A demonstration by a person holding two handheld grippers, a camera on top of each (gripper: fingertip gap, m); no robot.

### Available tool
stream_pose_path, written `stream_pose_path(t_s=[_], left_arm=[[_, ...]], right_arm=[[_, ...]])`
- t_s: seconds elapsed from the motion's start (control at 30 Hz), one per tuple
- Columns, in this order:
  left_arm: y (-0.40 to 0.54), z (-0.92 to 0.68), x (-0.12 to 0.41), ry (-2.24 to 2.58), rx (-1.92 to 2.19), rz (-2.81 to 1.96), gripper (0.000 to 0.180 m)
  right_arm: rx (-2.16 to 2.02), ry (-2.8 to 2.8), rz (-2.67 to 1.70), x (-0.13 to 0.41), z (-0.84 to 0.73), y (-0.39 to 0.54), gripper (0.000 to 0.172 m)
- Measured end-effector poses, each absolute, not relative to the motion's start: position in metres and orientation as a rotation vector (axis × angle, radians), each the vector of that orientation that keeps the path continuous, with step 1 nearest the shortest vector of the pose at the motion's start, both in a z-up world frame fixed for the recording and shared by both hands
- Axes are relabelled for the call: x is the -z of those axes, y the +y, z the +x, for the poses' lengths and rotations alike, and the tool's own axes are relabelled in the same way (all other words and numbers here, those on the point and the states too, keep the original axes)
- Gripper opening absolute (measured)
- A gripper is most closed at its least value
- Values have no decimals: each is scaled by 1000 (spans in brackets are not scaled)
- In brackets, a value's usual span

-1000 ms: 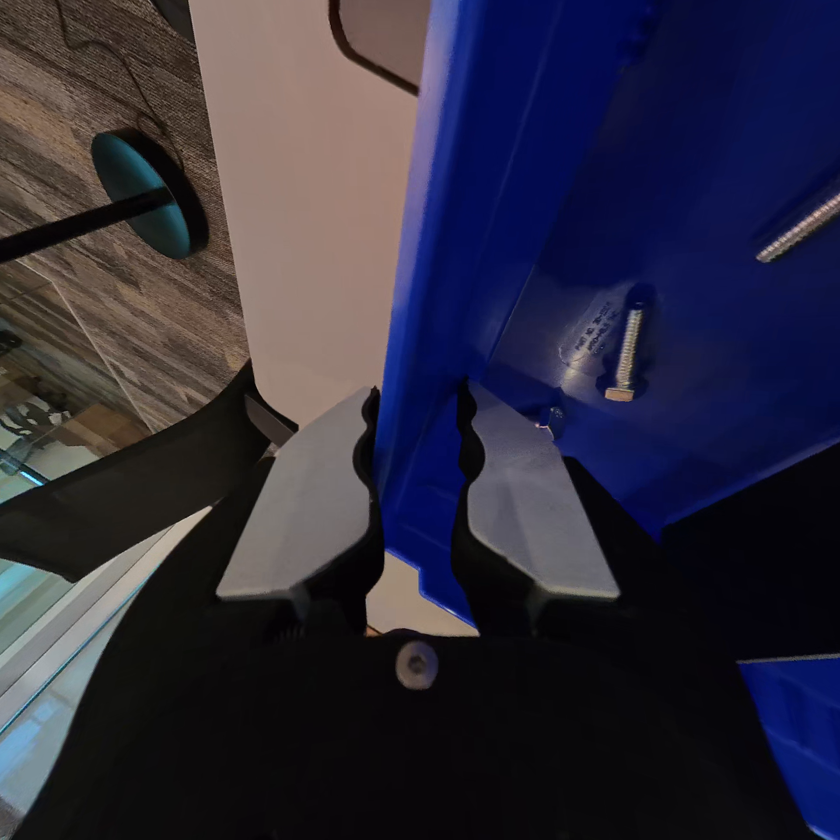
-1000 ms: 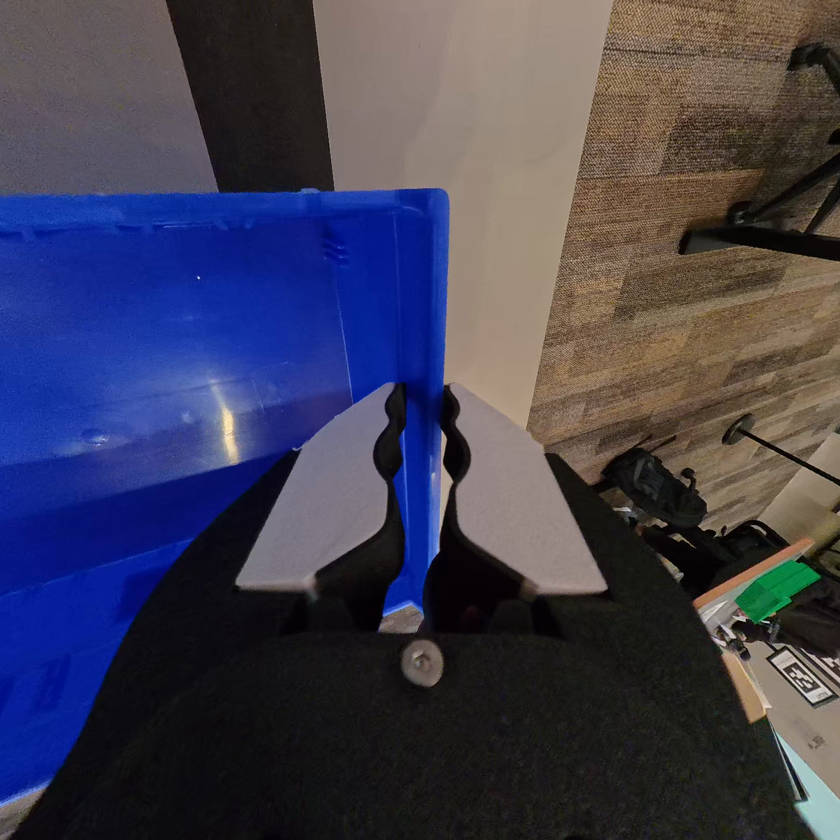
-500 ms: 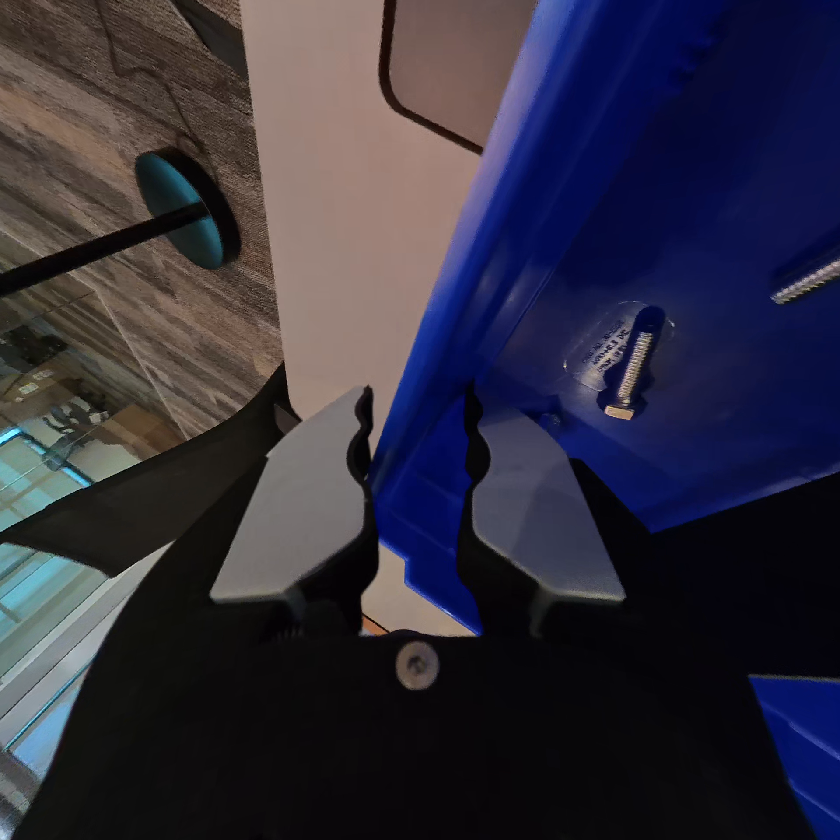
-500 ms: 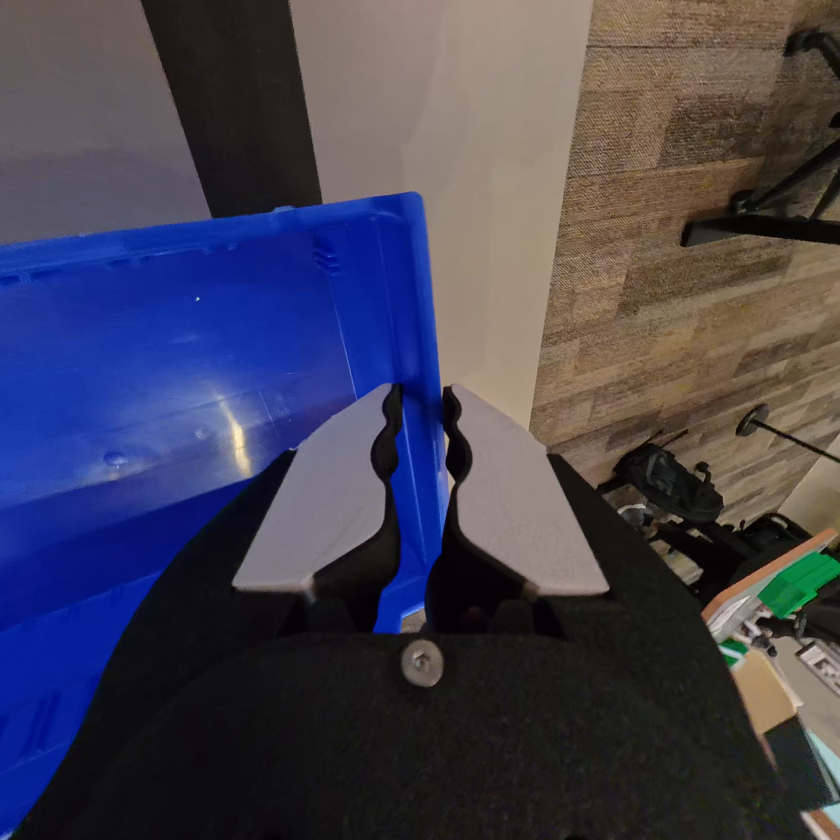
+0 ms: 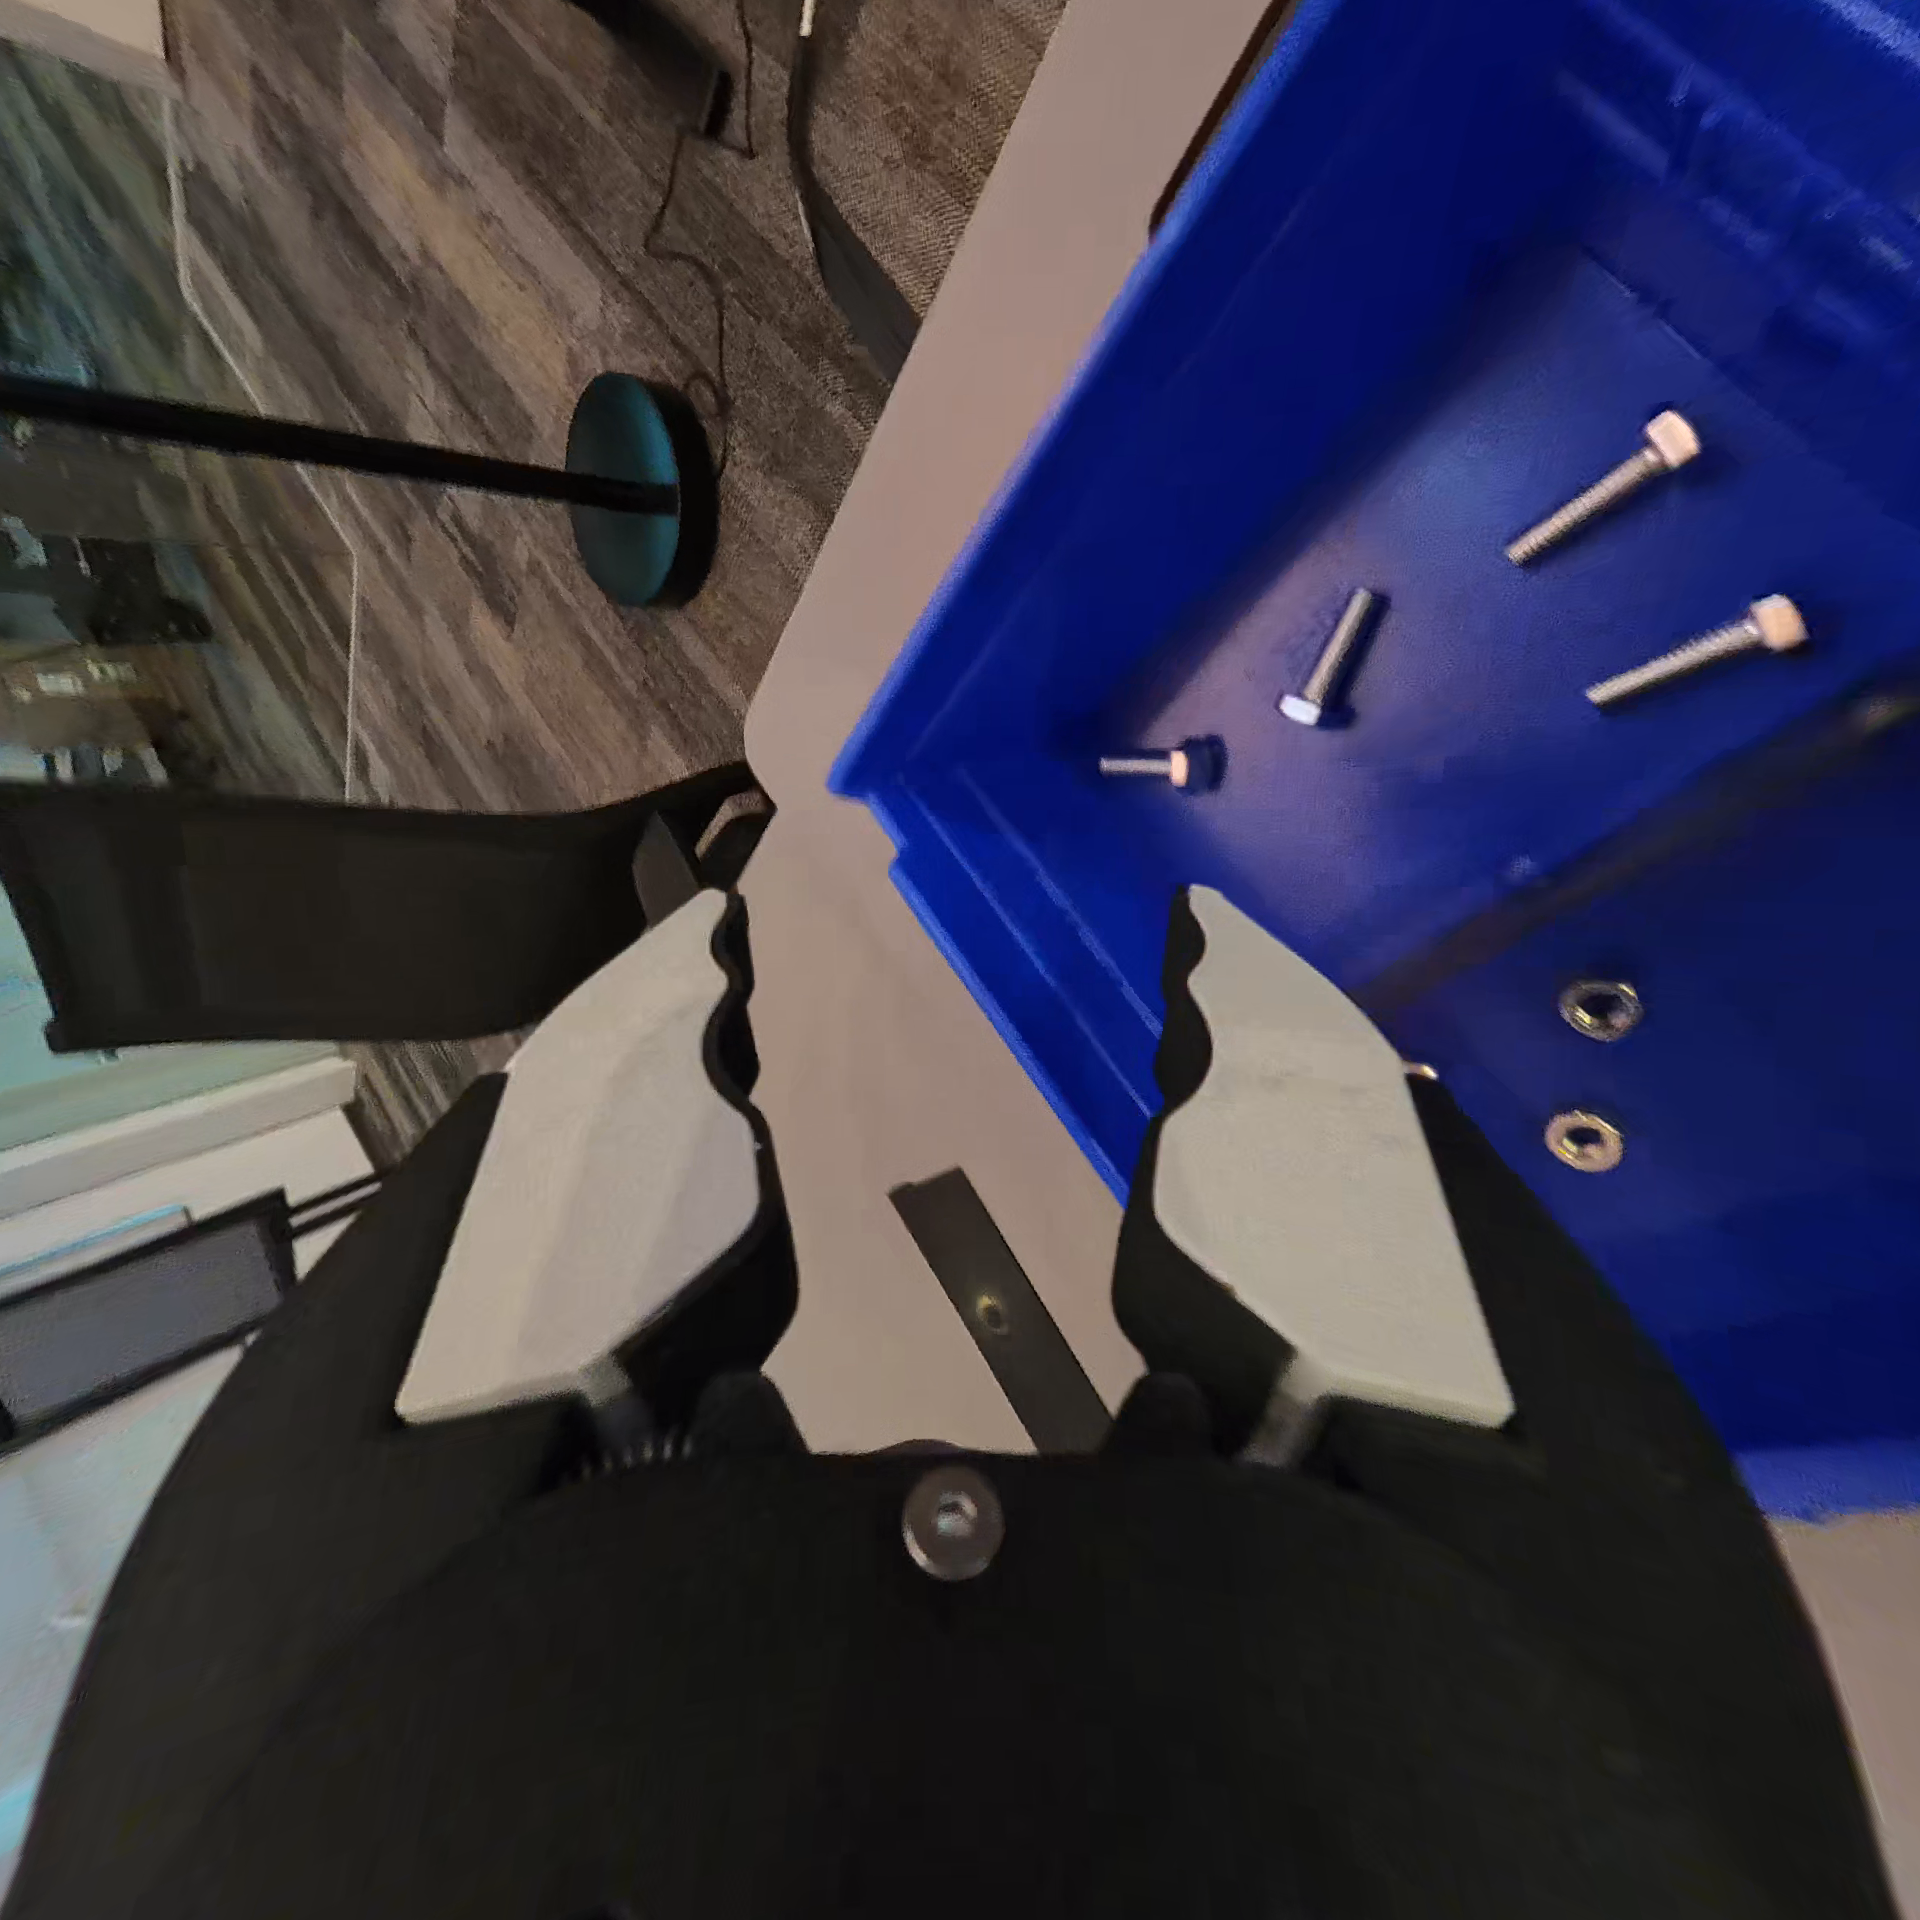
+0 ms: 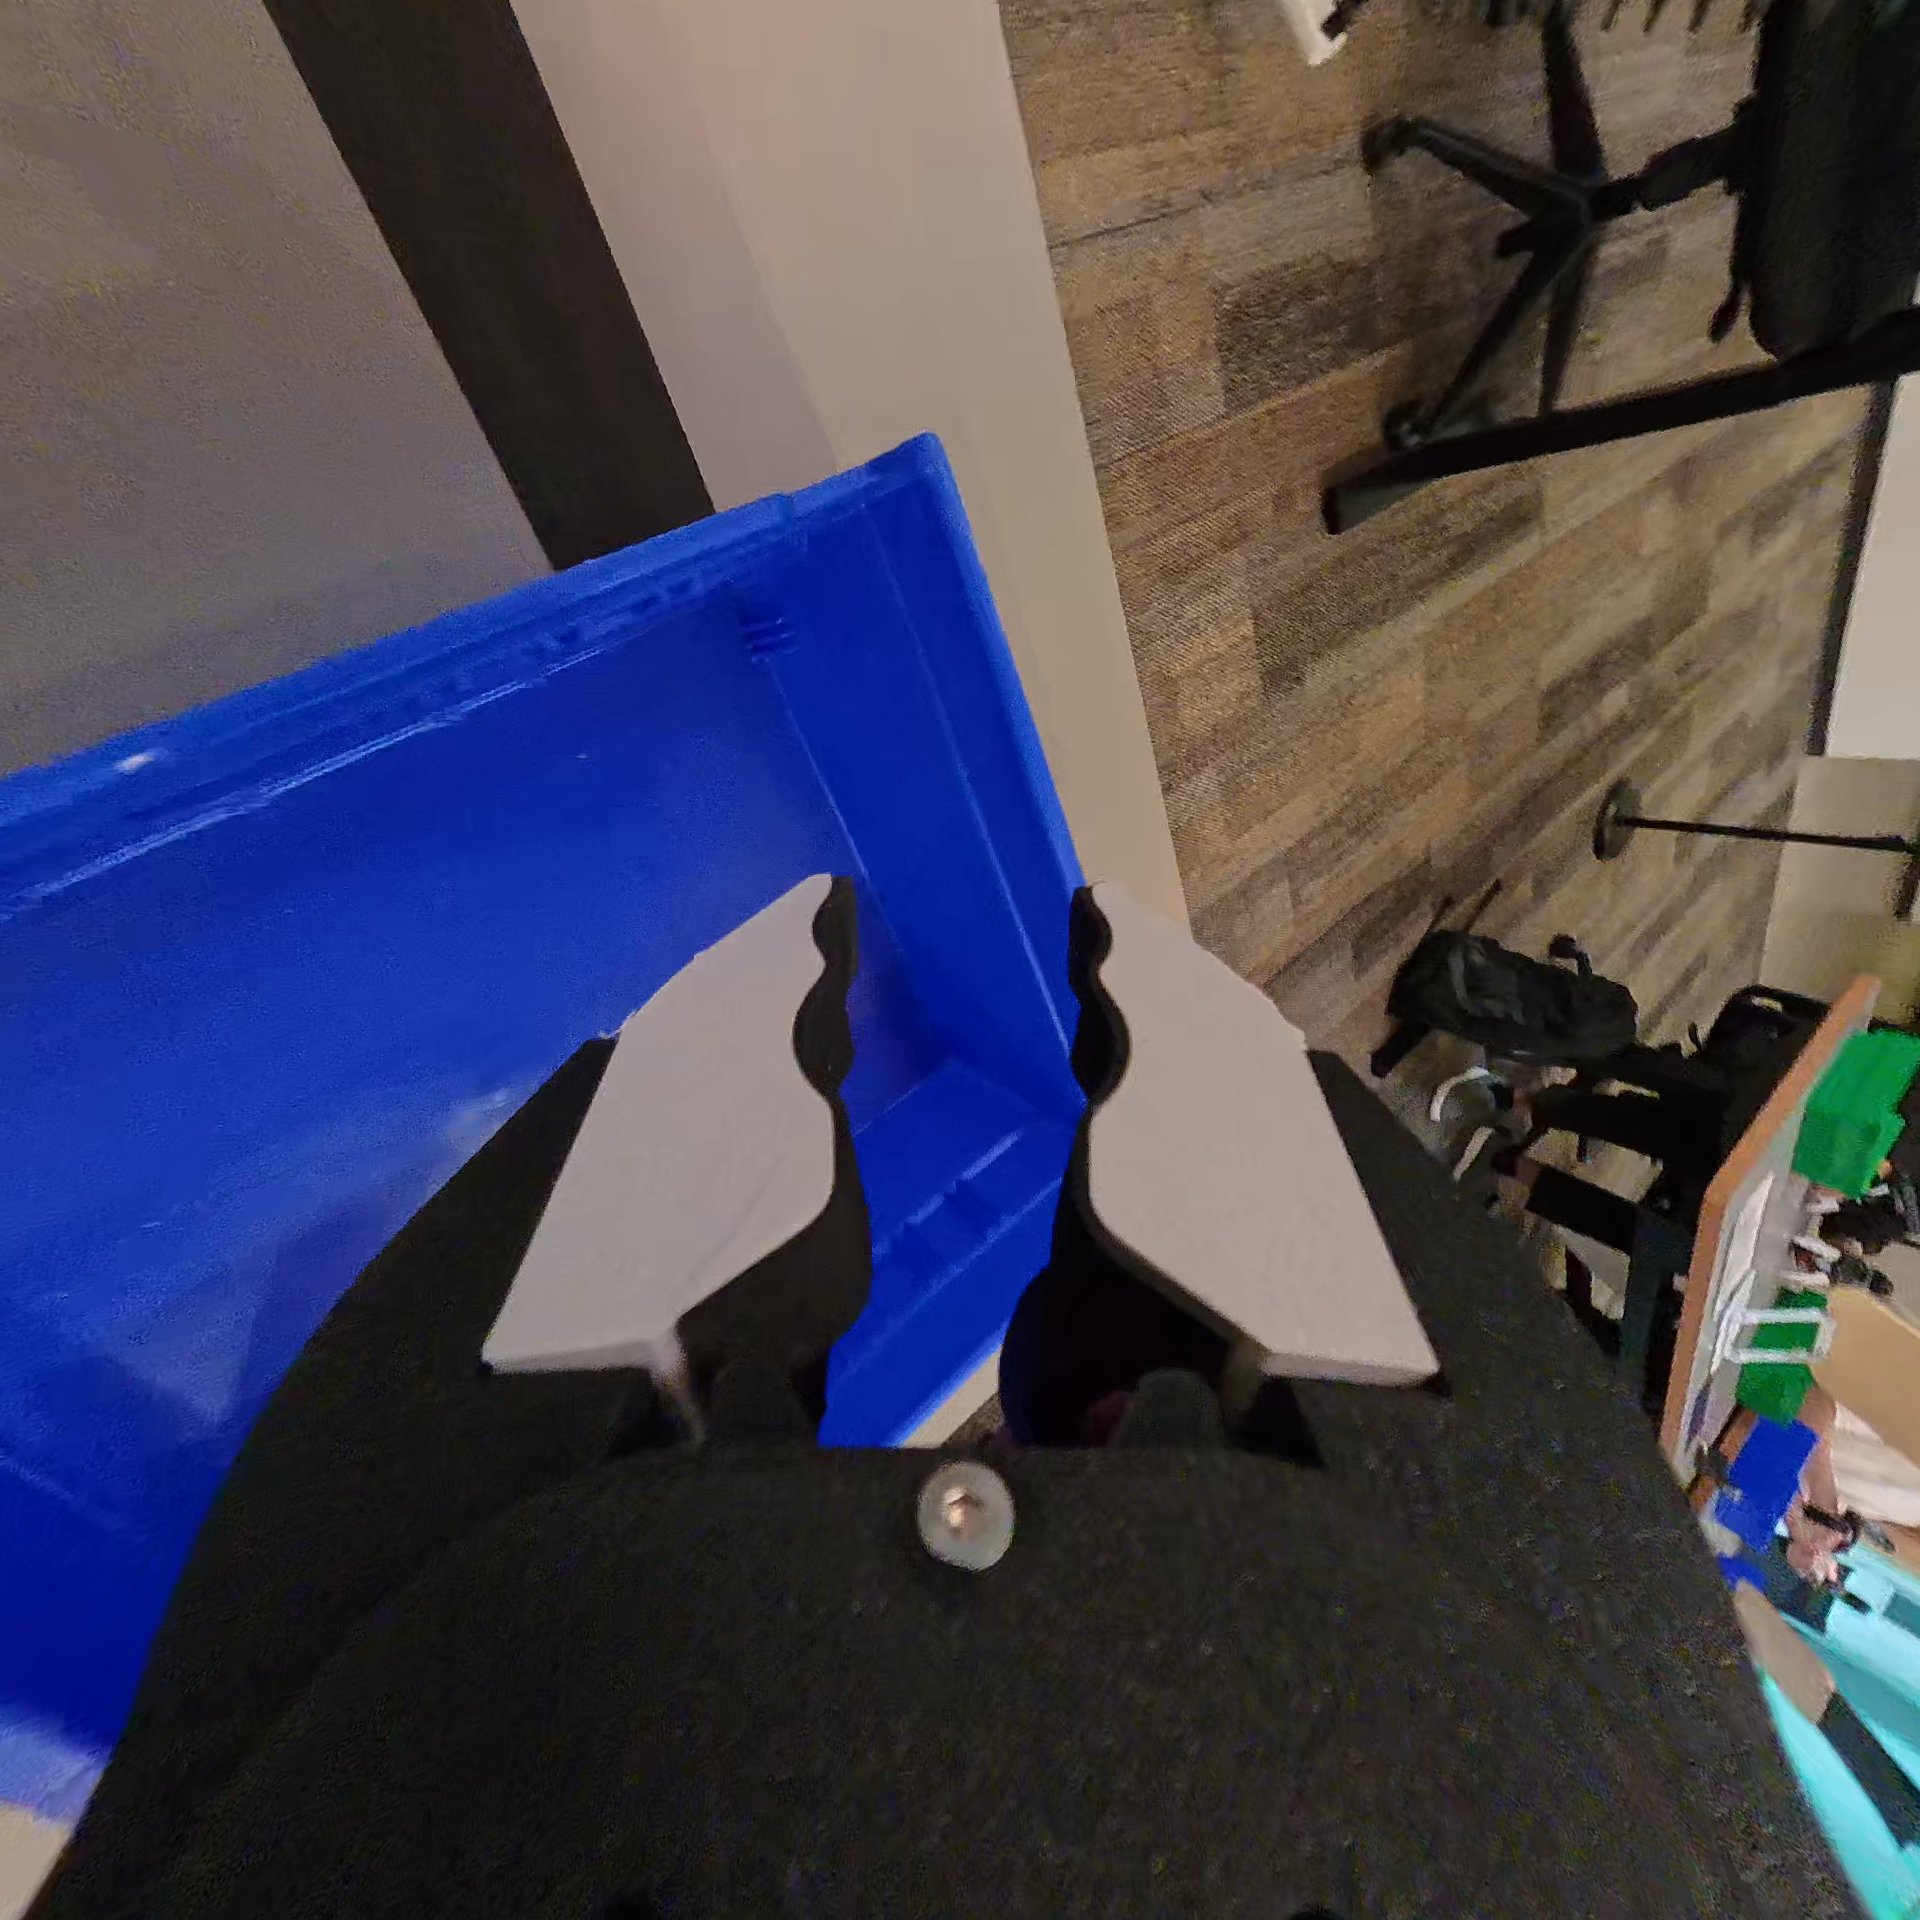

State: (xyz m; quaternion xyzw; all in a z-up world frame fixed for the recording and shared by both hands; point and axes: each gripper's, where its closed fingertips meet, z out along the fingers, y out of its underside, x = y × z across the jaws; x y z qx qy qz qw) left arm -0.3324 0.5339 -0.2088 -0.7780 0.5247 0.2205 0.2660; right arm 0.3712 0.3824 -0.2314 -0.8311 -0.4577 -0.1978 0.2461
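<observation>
Left tool point(image 5: 951, 904): my jaws spread wide, nothing in them. One grey fingertip point(image 5: 1205, 914) sits over the blue bin's point(image 5: 1039, 582) near wall, the other point(image 5: 707, 914) over bare pale worktop point(image 5: 873, 1039); neither pad presses on the wall. The bin's corner lies just ahead and to one side of the gap, and its long wall runs diagonally away from me across the view.

Right tool point(image 6: 951, 899): my jaws part-open, nothing gripped. The bin's end wall point(image 6: 935, 831) stands between my two fingers, with blue showing on both sides of it, so the pads straddle the wall without closing on it. Its rim runs nearly straight away from me, along the line of my fingers.

Contents of the bin, seen from the left tool:
- two long bolts point(image 5: 1605, 499) point(image 5: 1694, 652), lying roughly parallel, heads toward the far side;
- one shorter hex bolt point(image 5: 1330, 655), head toward me;
- one small stubby bolt point(image 5: 1153, 766), closest to the corner;
- two washers or nuts point(image 5: 1600, 1008) point(image 5: 1581, 1140), beyond a dark divider line, nearest my finger over the bin.

On the worktop between my left fingers: a dark flat strip point(image 5: 987, 1299) with a hole in it.

Surroundings: patterned carpet floor point(image 5: 468, 312); a round-based black stand point(image 5: 634, 488); office chair base point(image 6: 1538, 208); a cluttered side table with green blocks point(image 6: 1860, 1122).

The left tool is nearer the hardware; the right one sits at the opposite, bare end.
</observation>
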Motion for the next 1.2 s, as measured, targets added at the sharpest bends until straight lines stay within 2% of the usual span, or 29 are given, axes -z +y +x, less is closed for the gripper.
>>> stream_pose_path(t_s=[0.3, 0.4, 0.57, 0.8, 0.87, 1.03, 1.2], left_arm=[[370, -368, 210, 1116, -275, -2137, 71], [320, -389, 219, 906, -102, -2134, 72], [260, -416, 260, 654, 147, -2155, 78], [224, -411, 329, 477, 274, -2261, 87], [225, -414, 333, 522, 132, -2261, 91], [238, -424, 322, 547, -47, -2096, 77], [239, -426, 322, 496, 0, -2087, 67]], right_arm=[[440, -978, -2127, 187, 306, 267, 38], [246, -882, -2065, 183, 263, 229, 39], [-14, -798, -1965, 190, 191, 192, 38], [-155, -819, -1895, 209, 119, 193, 36], [-180, -814, -1901, 217, 112, 197, 36], [-213, -767, -1916, 229, 109, 211, 37], [-204, -744, -1899, 227, 112, 236, 37]])
